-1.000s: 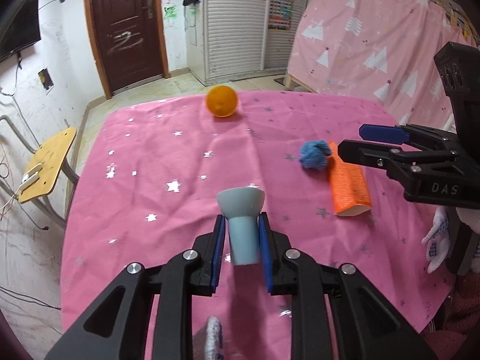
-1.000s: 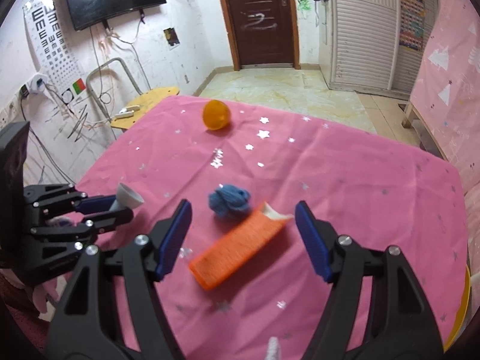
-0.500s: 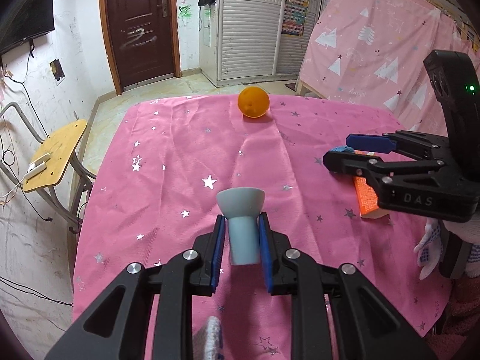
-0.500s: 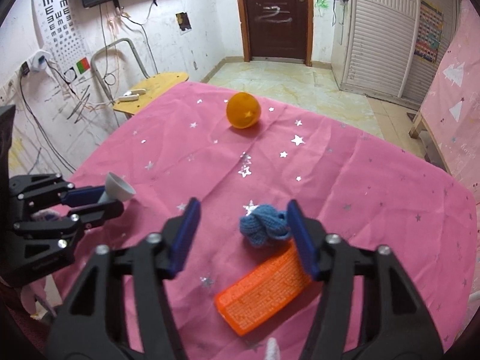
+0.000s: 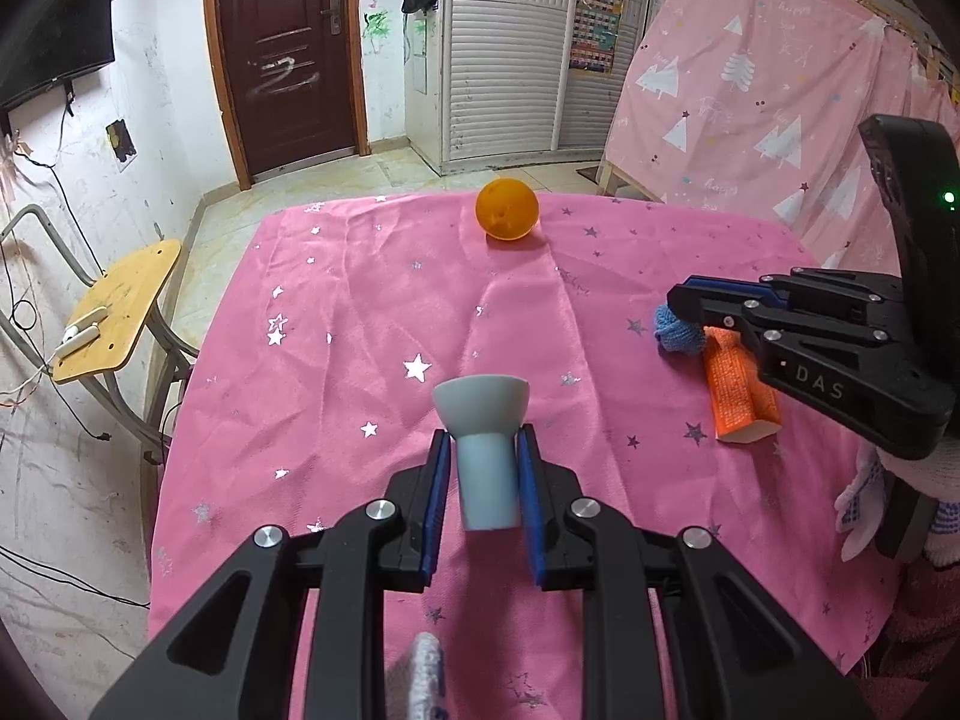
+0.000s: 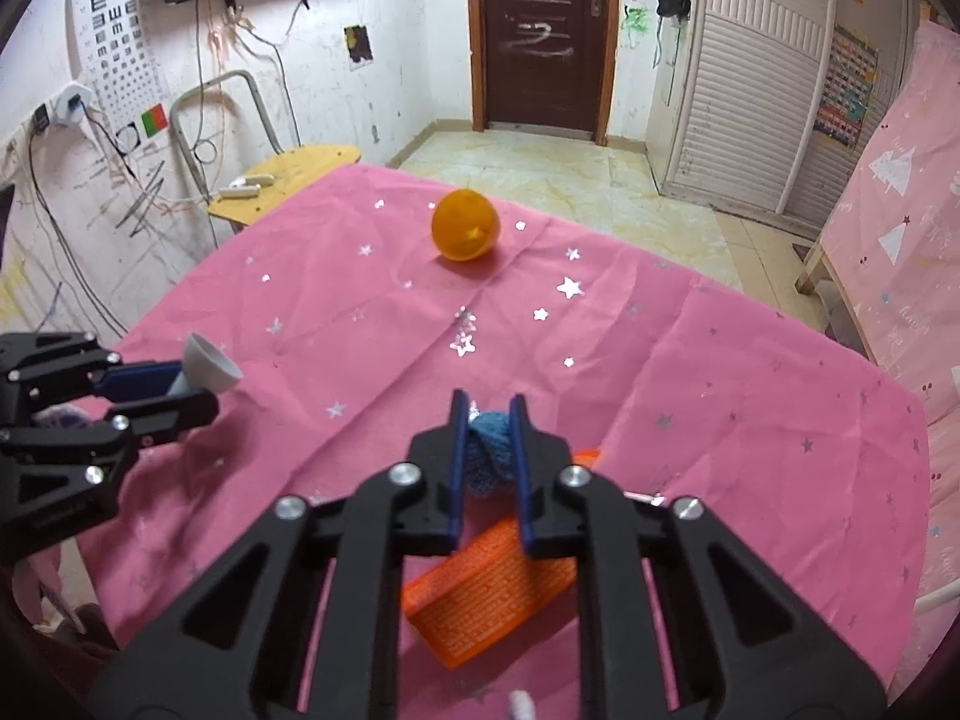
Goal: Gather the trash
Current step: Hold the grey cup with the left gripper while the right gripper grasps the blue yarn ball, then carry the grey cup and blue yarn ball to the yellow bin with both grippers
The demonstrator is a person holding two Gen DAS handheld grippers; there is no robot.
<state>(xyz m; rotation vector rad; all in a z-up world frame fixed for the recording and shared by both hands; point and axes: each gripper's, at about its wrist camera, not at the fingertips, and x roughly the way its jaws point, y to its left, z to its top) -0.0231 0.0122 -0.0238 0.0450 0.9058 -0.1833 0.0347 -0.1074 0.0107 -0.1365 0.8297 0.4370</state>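
Note:
My left gripper (image 5: 483, 456) is shut on a pale grey-blue funnel-shaped cup (image 5: 483, 432) and holds it over the pink starred tablecloth (image 5: 372, 312). It also shows in the right wrist view (image 6: 207, 369). My right gripper (image 6: 487, 447) is shut on a blue crumpled yarn wad (image 6: 489, 450), seen in the left wrist view (image 5: 675, 330) at the right. An orange box (image 6: 492, 588) lies flat on the cloth just under and behind the right gripper, and shows in the left wrist view (image 5: 741, 396).
An orange ball (image 5: 506, 208) sits near the far edge of the table. A yellow wooden chair (image 5: 114, 312) stands off the table's left side. A pink sheet (image 5: 750, 90) hangs at the right, with a door (image 5: 288, 48) behind.
My right gripper moved forward over the blue wad and its jaws closed on it. My left gripper kept its hold on the cup and rose slightly.

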